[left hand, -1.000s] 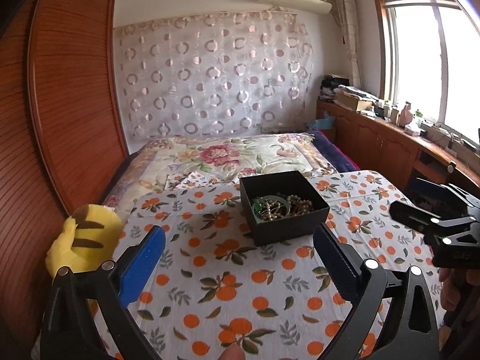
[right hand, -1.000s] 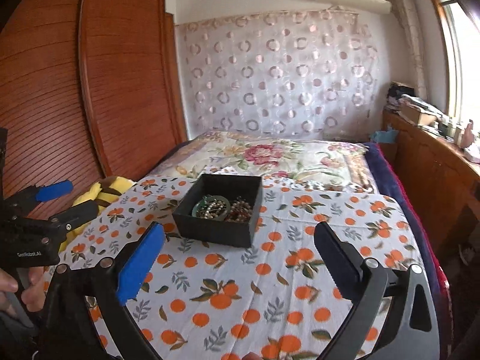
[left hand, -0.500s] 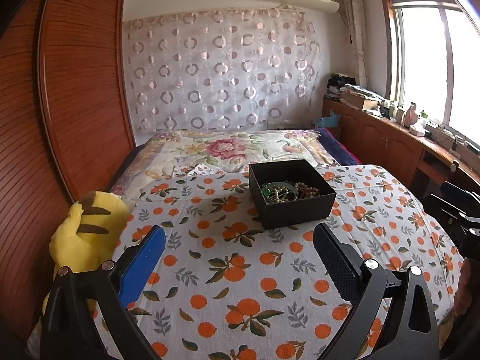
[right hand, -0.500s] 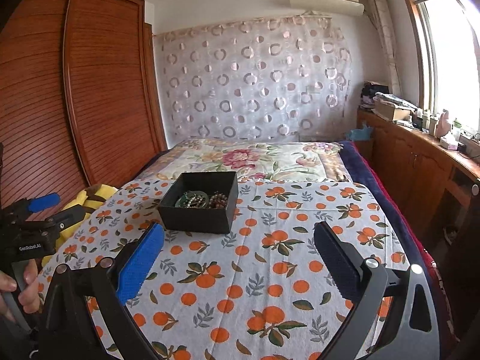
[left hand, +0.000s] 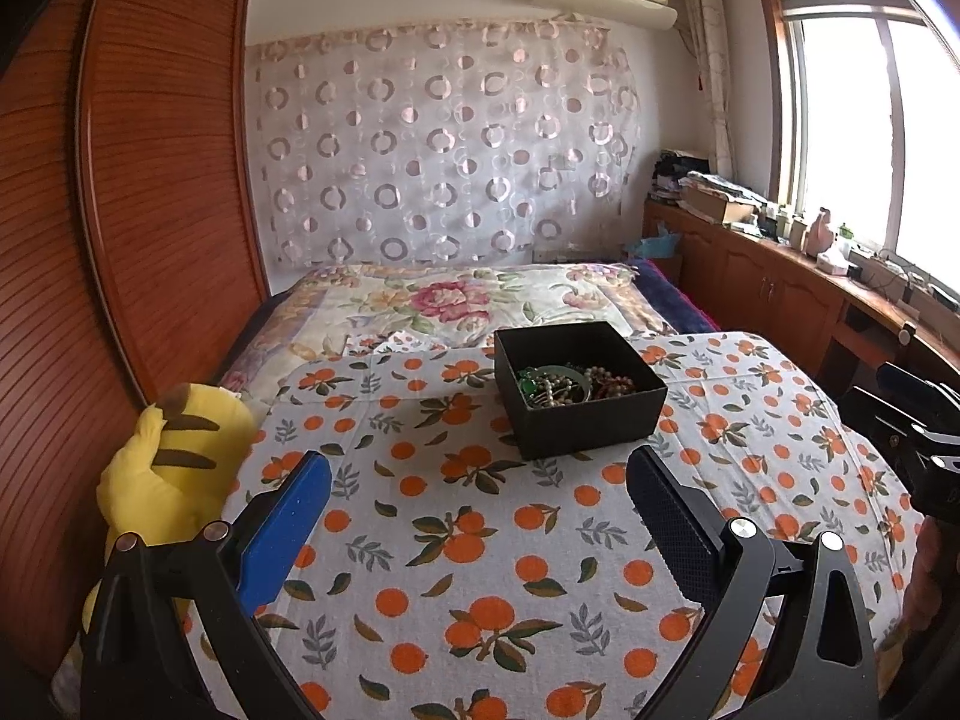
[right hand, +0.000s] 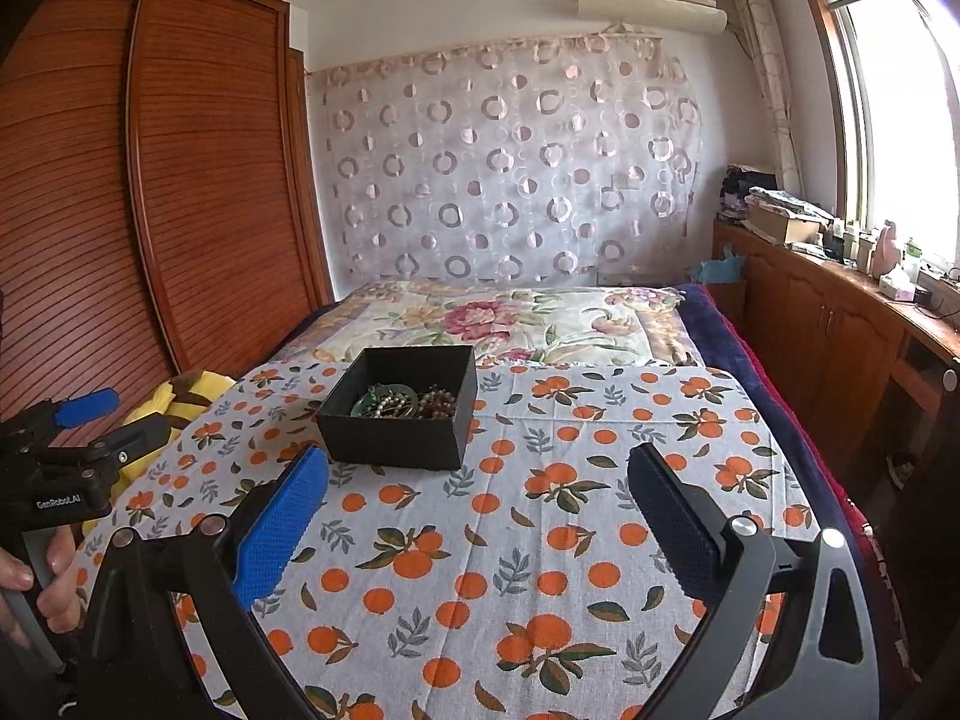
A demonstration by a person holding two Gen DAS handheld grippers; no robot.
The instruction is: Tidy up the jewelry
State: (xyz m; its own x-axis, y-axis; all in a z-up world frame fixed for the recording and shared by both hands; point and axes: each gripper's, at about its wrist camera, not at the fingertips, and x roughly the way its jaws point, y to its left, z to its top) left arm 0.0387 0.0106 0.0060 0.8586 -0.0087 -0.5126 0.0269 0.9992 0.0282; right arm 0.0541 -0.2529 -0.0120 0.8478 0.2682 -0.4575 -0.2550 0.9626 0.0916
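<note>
We find the orange-print cloth (left hand: 480, 540) covering the near bed, bare of loose pieces. The black box (left hand: 579, 387) sits at its far centre, holding the jewelry (left hand: 570, 383) in one tangled heap: gathered, though unsorted. Left gripper (left hand: 480, 501) and right gripper (right hand: 477, 501) hover near, both spread wide, holding nothing.

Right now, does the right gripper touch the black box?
Apart. In the right wrist view, the right gripper is open, and patterned cloth shows between its blue fingertip and the box.
</note>
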